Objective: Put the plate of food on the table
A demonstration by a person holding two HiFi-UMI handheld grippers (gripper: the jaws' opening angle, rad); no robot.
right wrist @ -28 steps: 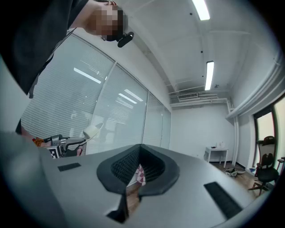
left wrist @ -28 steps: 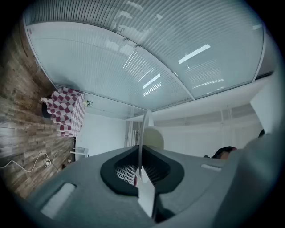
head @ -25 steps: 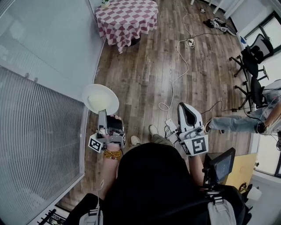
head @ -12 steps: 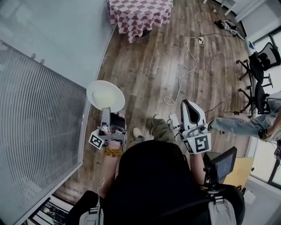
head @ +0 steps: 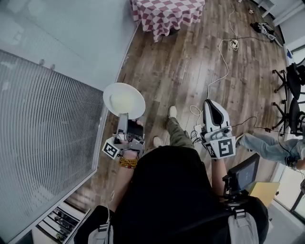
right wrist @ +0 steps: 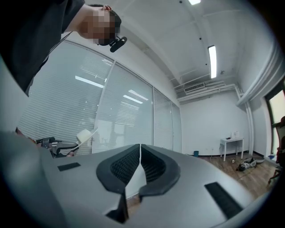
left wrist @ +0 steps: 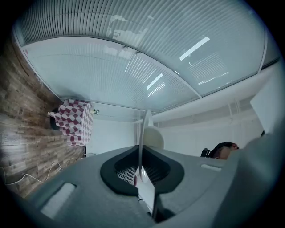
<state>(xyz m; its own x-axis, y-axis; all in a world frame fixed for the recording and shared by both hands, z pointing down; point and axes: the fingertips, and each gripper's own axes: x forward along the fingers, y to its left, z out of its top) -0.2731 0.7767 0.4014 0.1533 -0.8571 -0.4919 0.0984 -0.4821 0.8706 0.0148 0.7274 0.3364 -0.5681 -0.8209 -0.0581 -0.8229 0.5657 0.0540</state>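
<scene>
A white plate (head: 124, 100) with a pale mound of food (head: 125, 100) is held level over the wooden floor. My left gripper (head: 124, 117) is shut on the plate's near rim. In the left gripper view the plate (left wrist: 141, 147) shows edge-on between the pads of the left gripper (left wrist: 140, 173), with the food (left wrist: 153, 137) beyond. The table with the red-and-white checked cloth (head: 167, 14) stands far ahead by the wall, also seen small as the table (left wrist: 75, 121). My right gripper (head: 212, 104) hangs at the right, shut and empty; the right gripper (right wrist: 139, 156) has its pads touching.
A glass wall with blinds (head: 47, 133) runs along the left. White cables (head: 223, 62) and a power strip (head: 234, 44) lie on the floor ahead to the right. Office chairs (head: 291, 90) and another person's leg (head: 267, 145) are at the right edge.
The view has moved forward along the glass wall toward the checked table. The plate stays gripped in the left gripper, and the right gripper stays shut.
</scene>
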